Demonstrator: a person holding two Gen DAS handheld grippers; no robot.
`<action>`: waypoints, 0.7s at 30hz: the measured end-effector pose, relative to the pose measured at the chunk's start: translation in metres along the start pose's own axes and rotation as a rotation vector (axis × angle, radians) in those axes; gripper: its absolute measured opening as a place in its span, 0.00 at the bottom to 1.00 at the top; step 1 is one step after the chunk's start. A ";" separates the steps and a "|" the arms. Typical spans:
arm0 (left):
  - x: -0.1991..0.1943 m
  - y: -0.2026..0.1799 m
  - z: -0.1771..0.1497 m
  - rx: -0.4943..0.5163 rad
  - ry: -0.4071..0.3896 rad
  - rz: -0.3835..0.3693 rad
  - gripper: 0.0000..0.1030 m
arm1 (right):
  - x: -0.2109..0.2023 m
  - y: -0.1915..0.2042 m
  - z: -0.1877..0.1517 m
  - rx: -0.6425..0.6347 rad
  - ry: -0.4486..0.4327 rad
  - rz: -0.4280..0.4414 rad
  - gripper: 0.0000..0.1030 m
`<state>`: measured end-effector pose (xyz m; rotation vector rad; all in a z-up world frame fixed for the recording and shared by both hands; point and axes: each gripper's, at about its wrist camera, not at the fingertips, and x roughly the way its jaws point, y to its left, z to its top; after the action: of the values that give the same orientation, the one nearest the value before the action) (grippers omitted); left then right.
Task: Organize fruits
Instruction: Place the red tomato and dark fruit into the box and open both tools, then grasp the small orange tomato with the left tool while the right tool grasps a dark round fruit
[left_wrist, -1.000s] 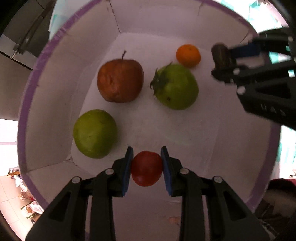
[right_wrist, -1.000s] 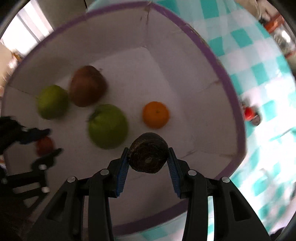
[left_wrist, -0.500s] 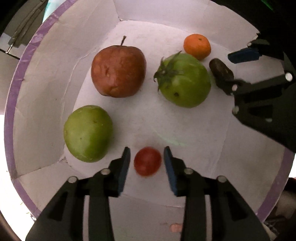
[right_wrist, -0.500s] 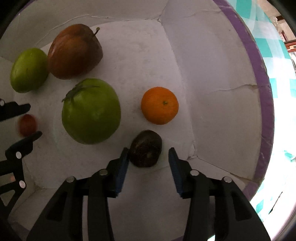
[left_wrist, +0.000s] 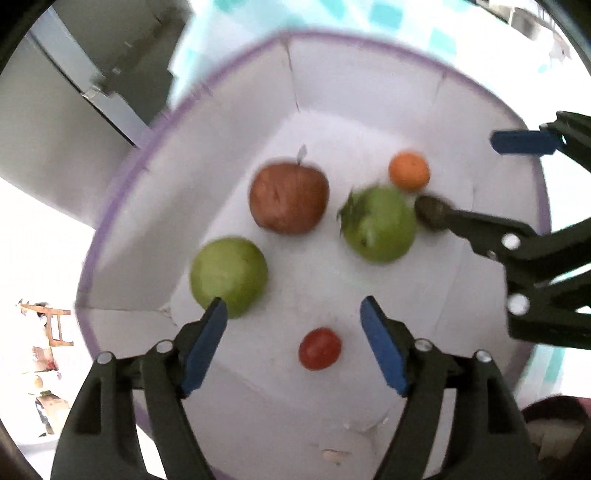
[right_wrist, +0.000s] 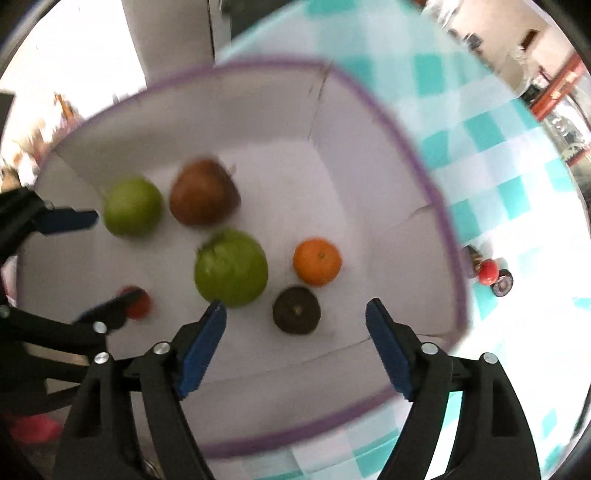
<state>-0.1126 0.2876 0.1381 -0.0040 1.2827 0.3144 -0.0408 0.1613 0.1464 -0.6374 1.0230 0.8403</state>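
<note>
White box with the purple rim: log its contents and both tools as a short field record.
container: white box with purple rim, on a teal checked cloth
fruits inside: six
large: brown-red apple, green tomato with calyx, round green fruit
small: orange, red tomato, dark brown fruit
left tool: opening, above the red tomato, not touching it
right tool: opening, above the dark brown fruit, not touching it
outside box: small red item on the cloth
</note>
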 end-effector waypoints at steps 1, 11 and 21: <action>-0.009 -0.001 0.000 -0.010 -0.030 0.019 0.76 | -0.010 -0.007 -0.004 0.022 -0.039 0.008 0.79; -0.112 -0.088 0.031 -0.077 -0.415 0.068 0.94 | -0.119 -0.146 -0.093 0.438 -0.431 -0.013 0.84; -0.088 -0.207 0.081 0.014 -0.291 -0.220 0.94 | -0.071 -0.211 -0.203 0.733 -0.287 -0.155 0.84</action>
<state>-0.0095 0.0839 0.2090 -0.0840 0.9853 0.1112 0.0221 -0.1330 0.1464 0.0318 0.9182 0.3567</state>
